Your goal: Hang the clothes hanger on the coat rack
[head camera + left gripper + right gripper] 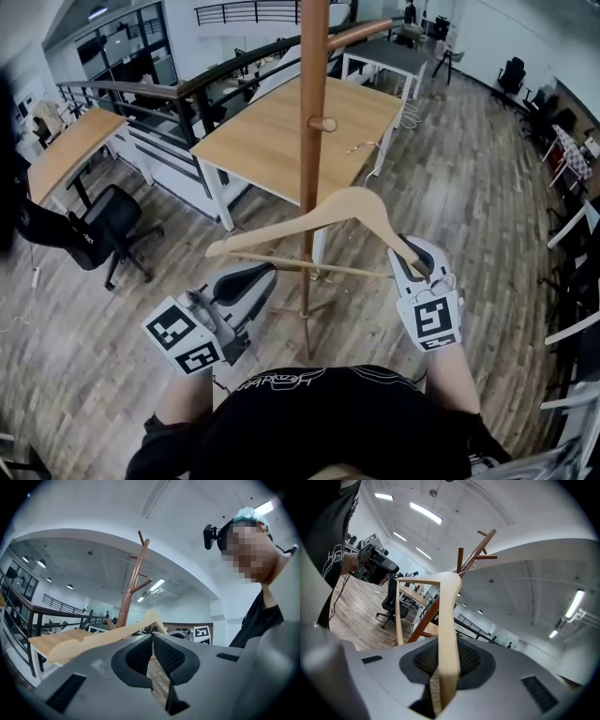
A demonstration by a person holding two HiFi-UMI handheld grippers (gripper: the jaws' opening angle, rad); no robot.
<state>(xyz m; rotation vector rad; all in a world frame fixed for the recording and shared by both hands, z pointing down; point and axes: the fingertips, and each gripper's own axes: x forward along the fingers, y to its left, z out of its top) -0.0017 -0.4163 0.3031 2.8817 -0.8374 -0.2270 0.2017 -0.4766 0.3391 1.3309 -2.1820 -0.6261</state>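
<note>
all three views share the coat rack (314, 75).

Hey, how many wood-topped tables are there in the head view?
2. A big table stands behind the coat rack, mid-frame; a smaller table is at the left, near a black chair. The grey table farther back isn't wood; more may be hidden.

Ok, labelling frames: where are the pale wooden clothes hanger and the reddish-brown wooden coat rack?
pale wooden clothes hanger (281, 225): head view, its sloping shoulder.
reddish-brown wooden coat rack (314, 84): head view, upright pole.
</note>
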